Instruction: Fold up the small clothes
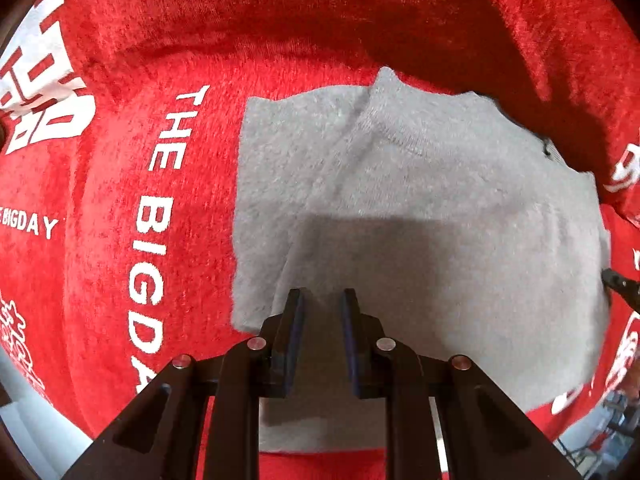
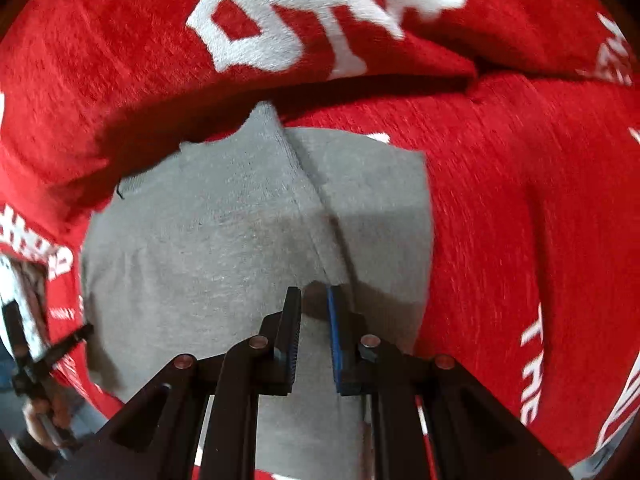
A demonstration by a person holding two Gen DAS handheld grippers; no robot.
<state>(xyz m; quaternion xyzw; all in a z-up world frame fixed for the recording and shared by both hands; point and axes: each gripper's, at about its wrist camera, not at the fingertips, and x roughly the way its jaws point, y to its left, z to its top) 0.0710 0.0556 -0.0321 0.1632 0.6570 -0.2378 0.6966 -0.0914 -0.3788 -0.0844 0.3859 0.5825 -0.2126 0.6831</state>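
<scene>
Lying flat on the red printed blanket (image 1: 120, 92), directly beneath and ahead of both tongs: the grey garment (image 1: 420, 200), partly folded, one seam ridge running away from the tips. Hovering over its near edge with jaws parted and nothing between them: the left gripper (image 1: 322, 300). Hanging likewise, narrowly parted and empty, just short of that ridge: the right gripper (image 2: 314, 298), probably lining up for the next fold.

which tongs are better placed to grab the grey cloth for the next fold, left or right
Probably the right tongs: their open tips sit right at the raised fold ridge of the grey garment, an edge they could pinch. The left tongs, also open, hover over flat cloth on the red blanket, with no edge between them.
</scene>
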